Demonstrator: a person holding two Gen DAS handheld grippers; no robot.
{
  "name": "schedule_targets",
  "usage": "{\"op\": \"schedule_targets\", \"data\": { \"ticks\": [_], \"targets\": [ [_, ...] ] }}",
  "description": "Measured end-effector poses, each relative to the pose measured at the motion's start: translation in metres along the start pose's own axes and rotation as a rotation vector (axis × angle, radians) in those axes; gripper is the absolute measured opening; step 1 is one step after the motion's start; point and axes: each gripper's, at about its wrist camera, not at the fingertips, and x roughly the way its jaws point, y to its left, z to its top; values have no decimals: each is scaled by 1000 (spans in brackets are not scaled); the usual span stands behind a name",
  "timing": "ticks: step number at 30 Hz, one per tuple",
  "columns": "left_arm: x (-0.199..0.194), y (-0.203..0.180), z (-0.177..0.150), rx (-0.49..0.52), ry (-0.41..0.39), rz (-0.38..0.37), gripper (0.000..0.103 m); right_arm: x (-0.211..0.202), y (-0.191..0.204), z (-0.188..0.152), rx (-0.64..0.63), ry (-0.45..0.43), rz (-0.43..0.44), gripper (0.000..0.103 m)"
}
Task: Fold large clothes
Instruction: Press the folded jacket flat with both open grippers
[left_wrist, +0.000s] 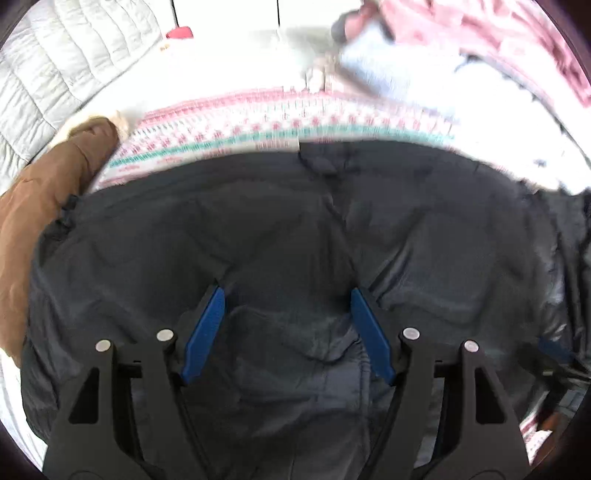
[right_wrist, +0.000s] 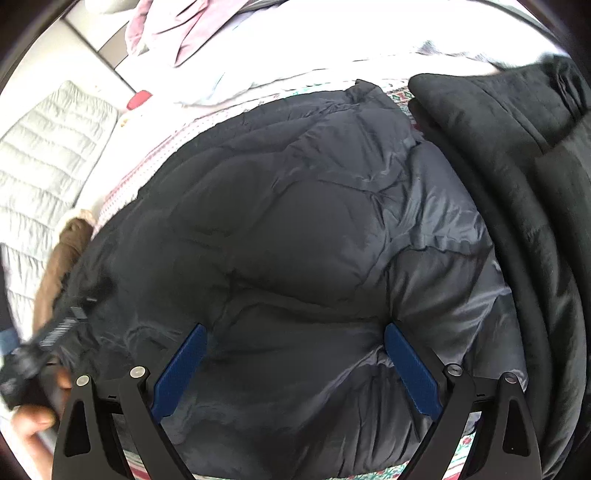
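A dark grey puffy quilted jacket (left_wrist: 280, 229) lies spread on a patterned bedspread and fills most of both views (right_wrist: 295, 229). My left gripper (left_wrist: 287, 295) is open, its blue fingertips pressed down on the jacket with a fold of fabric between them. My right gripper (right_wrist: 295, 332) is open wide, just above or touching the jacket near its lower edge. The left gripper's body and the hand on it show at the left edge of the right wrist view (right_wrist: 40, 354).
A pink, white and teal patterned bedspread (left_wrist: 258, 122) lies under the jacket. A brown garment (left_wrist: 48, 206) sits at the left. A pale grey quilted coat (left_wrist: 62, 66) lies beyond it. A black fleece garment (right_wrist: 517, 147) is at the right. Pink clothes (left_wrist: 498, 37) are piled at the back.
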Motion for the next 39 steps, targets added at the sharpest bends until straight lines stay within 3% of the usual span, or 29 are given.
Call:
{"op": "schedule_targets", "data": {
  "ticks": [6, 12, 18, 22, 28, 34, 39],
  "targets": [
    [23, -5, -8, -6, 43, 31, 75, -3, -3, -1, -1, 8, 8, 98],
    [17, 15, 21, -98, 77, -39, 74, 2, 7, 1, -4, 15, -7, 98],
    [38, 14, 56, -119, 104, 11, 74, 4, 14, 6, 32, 14, 24, 98],
    [61, -2, 46, -94, 110, 72, 76, 5, 14, 7, 31, 14, 32, 98],
    [70, -1, 48, -110, 102, 56, 76, 10, 15, 4, 8, 21, 15, 98],
    [23, 26, 33, -177, 75, -90, 75, 17, 12, 1, 20, 29, 20, 98],
    [-37, 16, -30, -40, 5, -107, 75, 21, 18, 0, 11, 28, 2, 98]
  ]
}}
